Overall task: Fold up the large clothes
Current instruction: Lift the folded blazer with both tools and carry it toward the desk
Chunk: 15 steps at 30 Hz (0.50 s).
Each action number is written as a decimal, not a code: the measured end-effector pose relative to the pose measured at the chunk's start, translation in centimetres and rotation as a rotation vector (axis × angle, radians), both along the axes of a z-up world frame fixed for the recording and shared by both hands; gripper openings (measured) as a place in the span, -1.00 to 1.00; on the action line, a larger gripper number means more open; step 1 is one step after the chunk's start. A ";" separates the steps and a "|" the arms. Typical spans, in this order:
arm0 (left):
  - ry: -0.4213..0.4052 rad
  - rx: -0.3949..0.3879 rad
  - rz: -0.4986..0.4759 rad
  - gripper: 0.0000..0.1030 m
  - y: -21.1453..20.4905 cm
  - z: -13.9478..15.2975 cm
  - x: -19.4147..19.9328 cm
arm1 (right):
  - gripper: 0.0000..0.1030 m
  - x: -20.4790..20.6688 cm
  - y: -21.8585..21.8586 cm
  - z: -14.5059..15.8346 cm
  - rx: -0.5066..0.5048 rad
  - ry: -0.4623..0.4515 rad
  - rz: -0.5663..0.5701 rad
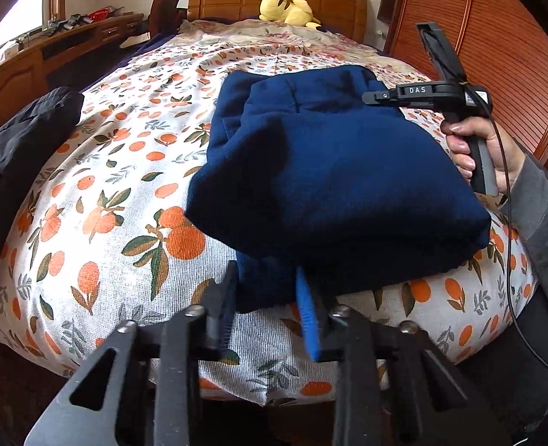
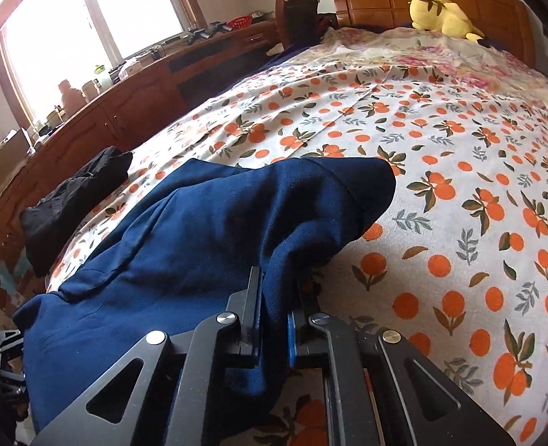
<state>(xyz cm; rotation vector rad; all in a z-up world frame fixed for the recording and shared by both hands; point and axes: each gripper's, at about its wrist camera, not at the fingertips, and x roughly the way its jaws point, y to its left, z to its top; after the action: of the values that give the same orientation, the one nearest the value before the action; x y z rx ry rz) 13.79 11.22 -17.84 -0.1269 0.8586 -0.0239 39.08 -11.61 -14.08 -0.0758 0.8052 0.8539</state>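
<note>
While the navy garment (image 1: 333,171) lies partly folded near the foot of the bed (image 1: 125,186), the fold looks midway; the right gripper (image 2: 276,297) is pinched tight on a ridge of its cloth, and the left gripper (image 1: 264,290) has its fingers apart around a lower edge (whether it truly grips, I cannot tell); next, I judge, both must carry that edge across evenly; counted: one navy garment, one black garment (image 1: 17,156), one yellow plush toy (image 1: 289,9).

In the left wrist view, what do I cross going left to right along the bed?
Black garment at the left edge → bare orange-print bedsheet → navy blue garment → the right hand holding the right gripper's handle.
</note>
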 end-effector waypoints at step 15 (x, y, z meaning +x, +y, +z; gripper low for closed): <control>-0.065 0.059 -0.026 -0.75 -1.0 3.2 -0.5 | -0.87 -1.6 -1.7 1.1 0.045 -0.060 -0.043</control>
<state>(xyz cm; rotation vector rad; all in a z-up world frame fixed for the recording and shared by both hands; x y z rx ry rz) 13.26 10.26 -14.65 -0.0596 0.7951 -0.0269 37.45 -13.32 -12.98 -0.0438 0.7282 0.8251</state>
